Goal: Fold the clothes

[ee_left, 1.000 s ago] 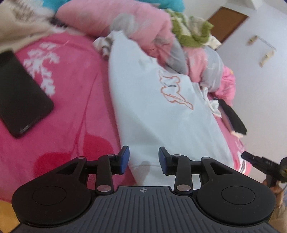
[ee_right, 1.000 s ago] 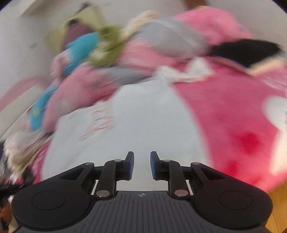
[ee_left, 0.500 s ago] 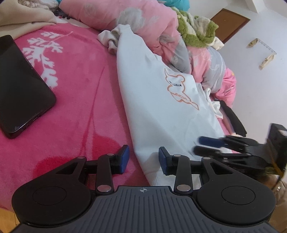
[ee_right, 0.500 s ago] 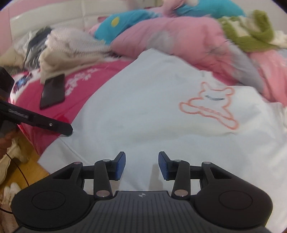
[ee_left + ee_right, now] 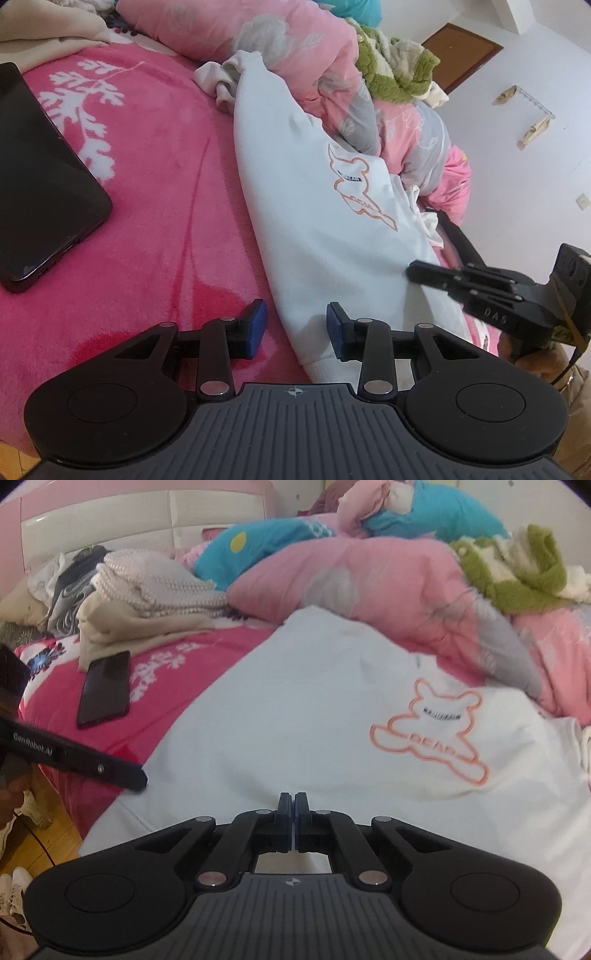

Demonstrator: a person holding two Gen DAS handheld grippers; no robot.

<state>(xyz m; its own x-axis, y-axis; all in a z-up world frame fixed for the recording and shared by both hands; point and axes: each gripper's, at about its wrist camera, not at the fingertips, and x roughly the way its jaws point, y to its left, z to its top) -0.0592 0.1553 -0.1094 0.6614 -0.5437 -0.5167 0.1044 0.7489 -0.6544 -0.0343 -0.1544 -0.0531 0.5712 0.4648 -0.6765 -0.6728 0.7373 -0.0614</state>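
The right gripper was clenched tight with its jaws pressed together on the bottom hem of the white sweatshirt, pinching a bit of the fabric right at the near edge. The left gripper was released, jaws spread wide, sitting low at the sweatshirt's near corner, so one blue pad was over the pink blanket and the other was over the white hem, not gripping anything. The sweatshirt lay spread flat on the blanket with its orange bear outline facing up, and its far end ran up against the pink quilt bunched behind it. In the left wrist view the right gripper showed up just to the right of the sweatshirt, its tip touching the cloth. A black phone lay on the blanket well to the left of the sweatshirt, screen up. Past the phone there was a heap of beige and knitted clothes, and beyond the quilt some blue cushions and a fuzzy green thing. To the right of the sweatshirt a white wall and a brown door were visible, kinda far back.
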